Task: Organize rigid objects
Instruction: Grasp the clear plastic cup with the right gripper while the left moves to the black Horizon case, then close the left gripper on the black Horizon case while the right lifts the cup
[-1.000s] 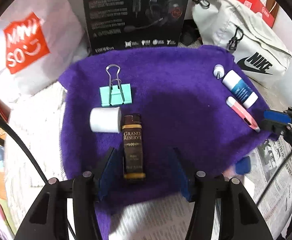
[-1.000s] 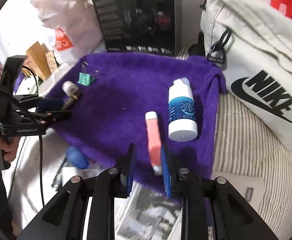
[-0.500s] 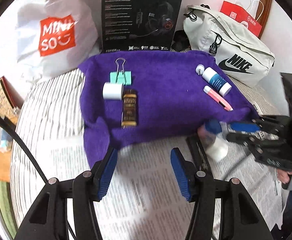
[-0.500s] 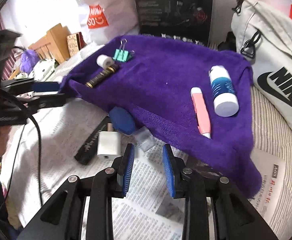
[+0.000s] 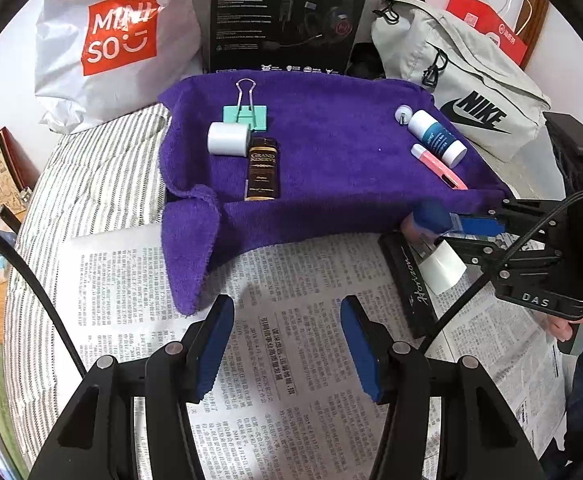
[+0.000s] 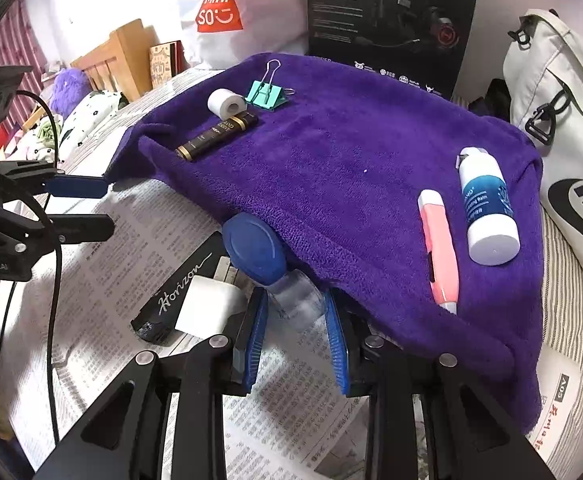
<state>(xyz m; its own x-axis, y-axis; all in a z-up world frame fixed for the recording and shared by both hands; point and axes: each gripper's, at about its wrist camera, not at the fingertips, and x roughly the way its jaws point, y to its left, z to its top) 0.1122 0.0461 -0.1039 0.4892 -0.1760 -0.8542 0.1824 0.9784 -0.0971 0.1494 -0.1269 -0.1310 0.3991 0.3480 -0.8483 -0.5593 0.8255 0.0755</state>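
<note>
Two grippers | left gripper (image 5: 287,344) spread above newspaper (image 5: 291,280) | right gripper (image 6: 296,332) straddling bottle (image 6: 267,264)

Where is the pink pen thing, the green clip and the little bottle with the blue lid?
pink pen (image 6: 439,248): right wrist view, middle of its pink barrel.
green clip (image 5: 245,117): left wrist view, its mint body.
blue-lidded bottle (image 6: 253,250): right wrist view, flat top of its lid.

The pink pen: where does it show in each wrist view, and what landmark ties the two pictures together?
Left wrist: pink pen lies right of centre, near the towel's right front edge, just left of the blue-label bottle.
Right wrist: pen lies lower right, near the towel's front edge, left of that bottle.
Shared landmark: the teal binder clip.
</note>
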